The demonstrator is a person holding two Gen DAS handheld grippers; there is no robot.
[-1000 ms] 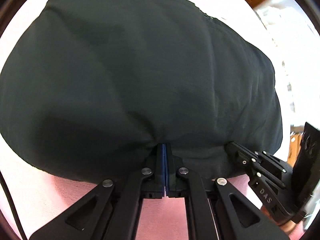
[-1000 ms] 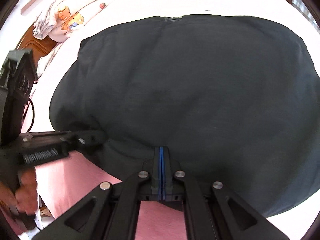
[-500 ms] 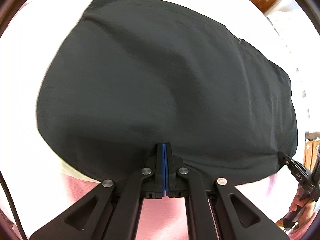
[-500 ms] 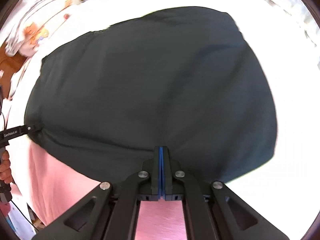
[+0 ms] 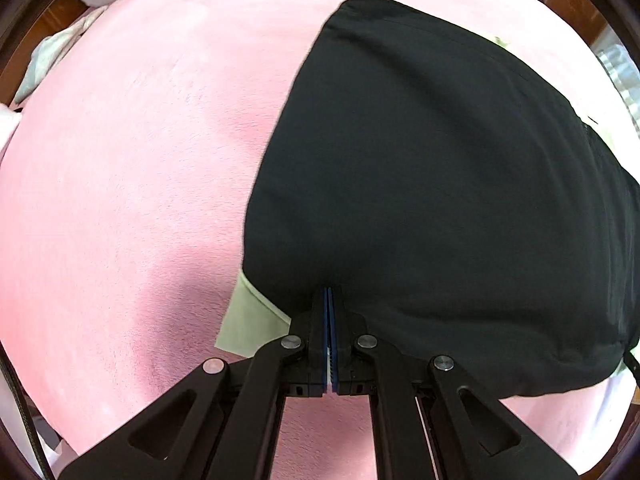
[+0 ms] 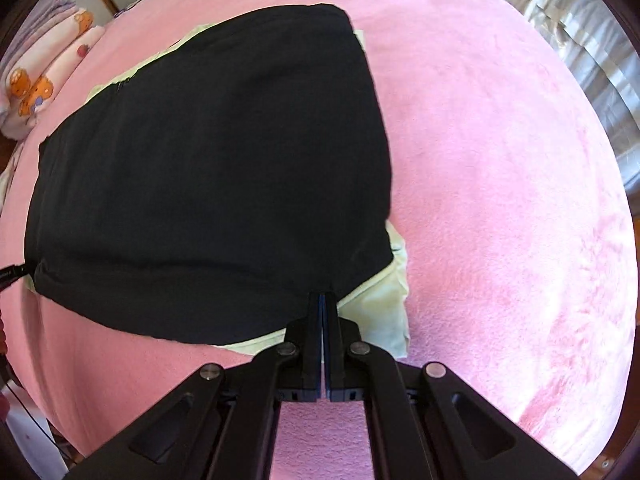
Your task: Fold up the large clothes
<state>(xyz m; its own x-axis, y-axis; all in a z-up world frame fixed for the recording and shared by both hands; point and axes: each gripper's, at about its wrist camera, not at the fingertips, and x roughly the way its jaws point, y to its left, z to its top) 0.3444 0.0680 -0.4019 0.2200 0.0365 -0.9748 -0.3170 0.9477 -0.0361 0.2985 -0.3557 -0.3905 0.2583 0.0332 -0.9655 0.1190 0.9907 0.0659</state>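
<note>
Black garment (image 5: pixel 440 200) with pale green lining spread on pink blanket (image 5: pixel 132 160); left gripper (image 5: pixel 329 300) and right gripper (image 6: pixel 321 304) each clamped on its near hem.

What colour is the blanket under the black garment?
Pink, a plain fuzzy blanket, clearest in the right wrist view, where it spreads wide to the right of the black garment.

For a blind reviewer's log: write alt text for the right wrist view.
The right gripper, jaws closed, pinches the near edge of a black garment spread over a pale green cloth on a pink blanket. The left gripper's tip reaches the garment's far left corner.
</note>
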